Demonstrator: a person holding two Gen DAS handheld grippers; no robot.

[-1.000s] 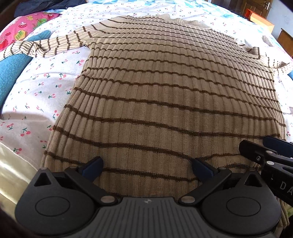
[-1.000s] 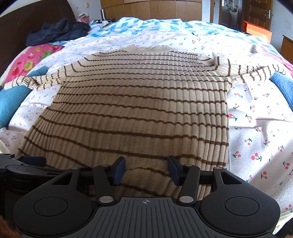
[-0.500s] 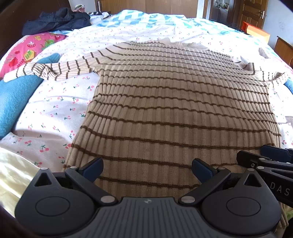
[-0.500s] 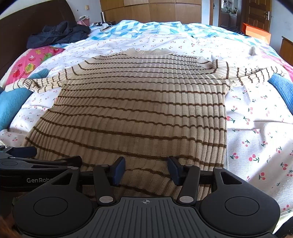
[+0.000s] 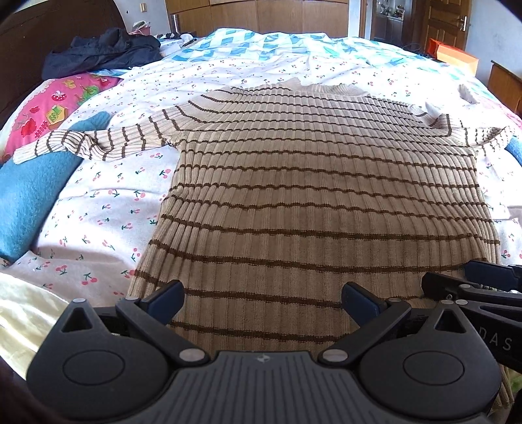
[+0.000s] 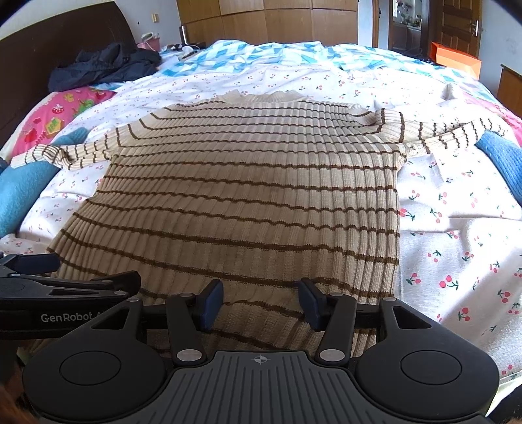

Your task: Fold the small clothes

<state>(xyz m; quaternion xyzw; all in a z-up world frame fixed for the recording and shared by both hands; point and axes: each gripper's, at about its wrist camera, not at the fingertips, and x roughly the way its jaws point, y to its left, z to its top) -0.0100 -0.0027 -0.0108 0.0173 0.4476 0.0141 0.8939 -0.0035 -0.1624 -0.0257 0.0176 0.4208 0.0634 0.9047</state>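
A beige sweater (image 5: 326,202) with thin brown stripes lies spread flat on the bed, neck away from the cameras, hem next to both grippers, sleeves stretched out to either side. The left gripper (image 5: 262,301) hangs over the hem with its jaws wide apart, nothing between them but the knit below. The right gripper (image 6: 261,300) sits just beside it over the same hem, jaws also apart and pressing on nothing; whether any fingertip touches the fabric I cannot tell.

A blue towel (image 5: 29,195) lies at the left edge of the bed, with the left sleeve end draped across its top. Another blue cloth (image 6: 502,159) lies under the tip of the right sleeve. A pink pillow (image 5: 55,111) printed with fruit sits beyond the towel, and a dark jacket (image 5: 101,49) is bundled behind it near the dark headboard (image 6: 58,42).

The bed is covered by a white sheet (image 6: 456,234) with small cherries, and farther back by a blue and white checked blanket (image 6: 277,53). Wooden wardrobes (image 6: 267,19) line the far wall, a wooden door (image 6: 463,22) stands at right, and an orange box (image 6: 456,60) sits near it.

The nearest strip of hem is hidden behind the gripper bodies, and small items by the jacket are too tiny to name
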